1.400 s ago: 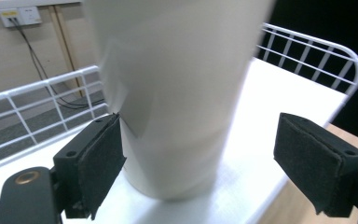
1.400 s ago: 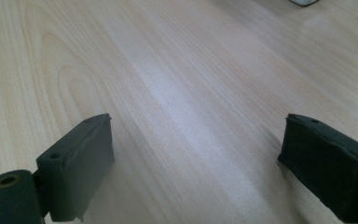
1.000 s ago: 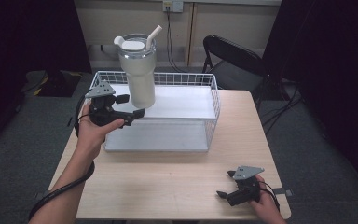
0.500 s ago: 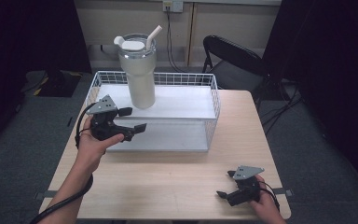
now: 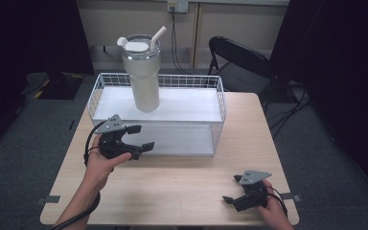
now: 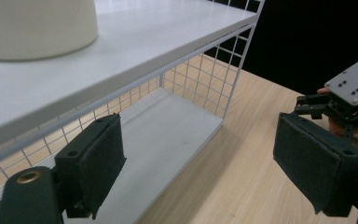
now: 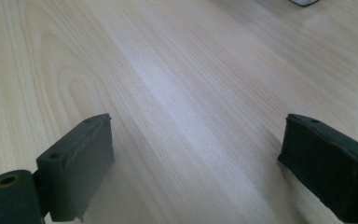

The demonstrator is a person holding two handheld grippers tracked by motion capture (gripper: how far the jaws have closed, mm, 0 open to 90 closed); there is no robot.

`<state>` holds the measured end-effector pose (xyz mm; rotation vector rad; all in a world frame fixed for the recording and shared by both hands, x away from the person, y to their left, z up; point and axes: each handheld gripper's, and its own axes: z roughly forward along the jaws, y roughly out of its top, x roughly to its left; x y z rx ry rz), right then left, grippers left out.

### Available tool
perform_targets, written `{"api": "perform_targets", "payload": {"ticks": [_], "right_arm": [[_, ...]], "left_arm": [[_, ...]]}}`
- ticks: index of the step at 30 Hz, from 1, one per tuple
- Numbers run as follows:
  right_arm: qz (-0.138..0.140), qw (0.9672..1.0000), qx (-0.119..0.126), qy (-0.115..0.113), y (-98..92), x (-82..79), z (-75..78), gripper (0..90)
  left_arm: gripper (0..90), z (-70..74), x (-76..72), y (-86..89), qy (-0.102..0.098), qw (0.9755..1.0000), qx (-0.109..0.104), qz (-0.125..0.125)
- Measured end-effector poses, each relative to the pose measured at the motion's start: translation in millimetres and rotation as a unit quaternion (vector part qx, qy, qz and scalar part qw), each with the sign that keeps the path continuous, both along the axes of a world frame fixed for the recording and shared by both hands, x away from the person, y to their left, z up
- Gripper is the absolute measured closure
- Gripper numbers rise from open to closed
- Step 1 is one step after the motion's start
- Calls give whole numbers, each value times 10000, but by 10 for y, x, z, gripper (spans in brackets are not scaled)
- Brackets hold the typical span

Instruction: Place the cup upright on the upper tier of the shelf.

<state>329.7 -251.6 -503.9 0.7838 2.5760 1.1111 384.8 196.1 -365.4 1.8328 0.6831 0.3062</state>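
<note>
A tall cream tumbler (image 5: 143,72) with a lid and straw stands upright on the top shelf of a white wire rack (image 5: 220,108). My left gripper (image 5: 142,137) hovers open in front of the rack's left half, below and clear of the tumbler. In the left gripper view the jaws (image 6: 205,168) stand wide apart with nothing between them. The tumbler's base (image 6: 37,23) sits above on the white shelf (image 6: 158,32). My right gripper (image 5: 231,189) rests low near the table's front right corner. It is open (image 7: 196,168) over bare wood.
The wooden table (image 5: 182,191) has free room in front of the rack. The rack's lower shelf (image 6: 168,135) holds nothing. A black folding chair (image 5: 239,62) stands behind the table at right. The right gripper's grey plate (image 6: 354,79) shows far off in the left gripper view.
My left gripper has drawn back from the tumbler toward the person and dropped lower, jaws open. The tumbler stays on the top shelf. The right gripper has not moved.
</note>
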Motion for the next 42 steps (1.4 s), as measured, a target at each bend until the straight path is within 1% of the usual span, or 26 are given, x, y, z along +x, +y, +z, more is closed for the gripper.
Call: {"api": "perform_targets", "payload": {"ticks": [3, 5, 8, 9, 10, 13, 15, 20, 22, 23, 28, 30, 36, 38, 39, 40, 42], "right_arm": [[0, 10000, 1, 0, 0, 0, 0, 87], [-1, 10000, 1, 1, 0, 0, 0, 87], [1, 10000, 1, 1, 0, 0, 0, 87], [0, 10000, 2, 1, 0, 0, 0, 87], [0, 10000, 2, 1, 0, 0, 0, 87], [1, 10000, 1, -1, 0, 0, 0, 87], [1, 10000, 2, -1, 0, 0, 0, 87], [1, 10000, 1, 0, 0, 0, 0, 87], [0, 10000, 6, -2, 0, 0, -1, 87], [1, 10000, 1, -1, 0, 0, 0, 87], [0, 10000, 0, -1, 0, 0, 0, 87], [1, 10000, 2, 0, 0, 0, 0, 87], [0, 10000, 0, -1, 0, 0, 0, 87], [1, 10000, 0, -1, 0, 0, 0, 87], [1, 10000, 0, -1, 0, 0, 0, 87], [1, 10000, 0, -1, 0, 0, 0, 87], [1, 10000, 6, -3, 0, 0, -1, 87]], "left_arm": [[157, -86, -19, -19, 34, 10000, -6, -67], [156, -143, -27, -35, 49, 9999, 52, -109], [157, -219, -34, -41, 123, 9999, -7, -115], [156, -268, -29, -39, 167, 9998, -39, -131], [156, -268, -29, -39, 167, 9998, -39, -131], [156, -338, -32, -47, 234, 9997, -60, -102], [157, -378, -31, -49, 236, 9997, -7, -81], [157, -492, -30, -34, 276, 9996, 18, -54], [157, -547, -34, -28, 324, 9995, 45, -17], [157, -576, -35, -26, 363, 9993, 29, -25], [157, -731, -33, 1, 463, 9989, 80, -13], [157, -787, -38, 8, 520, 9986, 66, 4], [157, -939, -64, 22, 606, 9979, 247, -12], [157, -1001, -78, 23, 654, 9973, 333, -19], [157, -1063, -91, 22, 725, 9965, 417, -34], [158, -1063, -91, 22, 725, 9965, 417, -34], [158, -1118, -108, 13, 745, 9952, 630, -71]]}}
